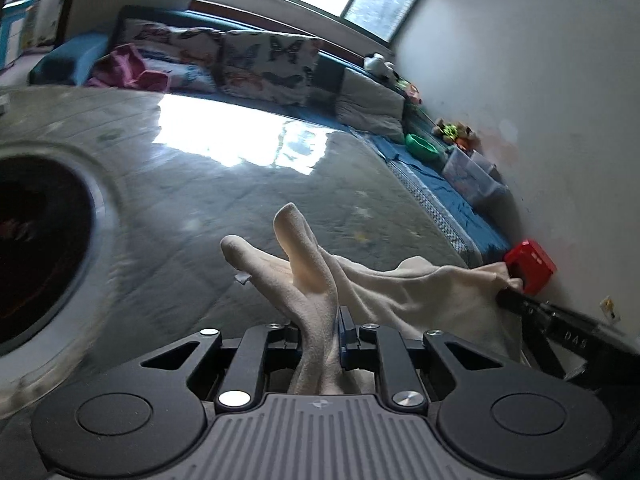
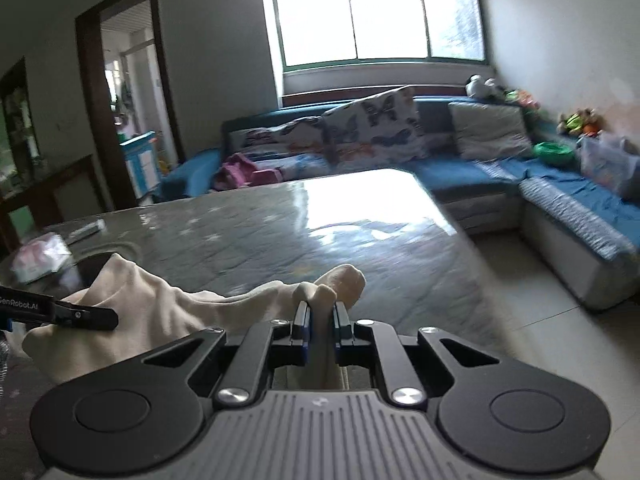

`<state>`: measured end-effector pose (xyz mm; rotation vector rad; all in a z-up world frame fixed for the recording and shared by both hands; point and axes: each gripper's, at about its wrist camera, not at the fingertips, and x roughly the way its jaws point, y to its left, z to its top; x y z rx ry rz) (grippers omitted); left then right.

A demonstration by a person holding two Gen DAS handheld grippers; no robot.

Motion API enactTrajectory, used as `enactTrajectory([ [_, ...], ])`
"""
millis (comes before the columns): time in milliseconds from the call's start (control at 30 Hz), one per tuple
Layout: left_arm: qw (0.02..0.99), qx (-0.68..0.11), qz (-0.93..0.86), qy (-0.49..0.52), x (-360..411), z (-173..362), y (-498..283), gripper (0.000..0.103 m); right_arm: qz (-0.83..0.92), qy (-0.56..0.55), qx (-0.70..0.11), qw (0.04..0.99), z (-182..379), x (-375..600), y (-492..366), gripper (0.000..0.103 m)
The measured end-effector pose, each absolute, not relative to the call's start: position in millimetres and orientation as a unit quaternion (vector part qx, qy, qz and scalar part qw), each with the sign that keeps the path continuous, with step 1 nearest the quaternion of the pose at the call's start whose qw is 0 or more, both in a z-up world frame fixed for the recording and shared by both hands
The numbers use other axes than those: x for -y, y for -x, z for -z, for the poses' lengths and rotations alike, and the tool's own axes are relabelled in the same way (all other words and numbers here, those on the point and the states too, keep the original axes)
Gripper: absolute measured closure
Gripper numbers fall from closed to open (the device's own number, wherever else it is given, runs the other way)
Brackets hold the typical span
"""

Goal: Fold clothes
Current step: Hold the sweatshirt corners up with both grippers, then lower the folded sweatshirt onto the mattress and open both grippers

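A cream garment (image 1: 400, 292) hangs stretched between my two grippers above the glossy grey table (image 1: 224, 184). My left gripper (image 1: 320, 332) is shut on one bunched corner, which sticks up past the fingers. My right gripper (image 2: 320, 320) is shut on the other corner of the garment (image 2: 168, 312). The right gripper also shows at the right of the left wrist view (image 1: 516, 292), pinching the cloth. The left gripper shows at the left of the right wrist view (image 2: 108, 318).
A round dark inset (image 1: 36, 248) sits in the table at the left. A packet (image 2: 36, 258) and a small tube (image 2: 86, 230) lie on the table's far left. A blue sofa (image 2: 472, 168) with cushions lines the wall. A red box (image 1: 530, 266) sits by the wall.
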<state>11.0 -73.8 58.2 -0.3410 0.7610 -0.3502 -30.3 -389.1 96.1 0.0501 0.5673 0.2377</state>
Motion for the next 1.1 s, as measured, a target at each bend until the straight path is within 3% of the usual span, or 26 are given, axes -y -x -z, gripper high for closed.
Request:
enactTrajectory([
  [567, 0.901, -0.386, 0.174, 0.094, 147, -43, -41, 0.087, -0.036, 0.007, -0.31, 0.95, -73, 431, -16, 0.1],
  [733, 0.899, -0.395, 0.167, 0.088, 143, -40, -46, 0.086, -0.042, 0.004, -0.318, 0.947, -65, 428, -18, 0.095],
  [800, 0.898, -0.399, 0.163, 0.086, 143, -38, -48, 0.084, -0.045, 0.008, -0.319, 0.947, -63, 424, -17, 0.09],
  [867, 0.898, -0.401, 0.16, 0.085, 142, -36, -48, 0.083, -0.048, 0.008, -0.321, 0.946, -62, 420, -17, 0.079],
  [1100, 0.896, -0.405, 0.164, 0.078, 144, -32, -46, 0.083, -0.07, 0.006, -0.324, 0.943, -56, 412, -13, 0.068],
])
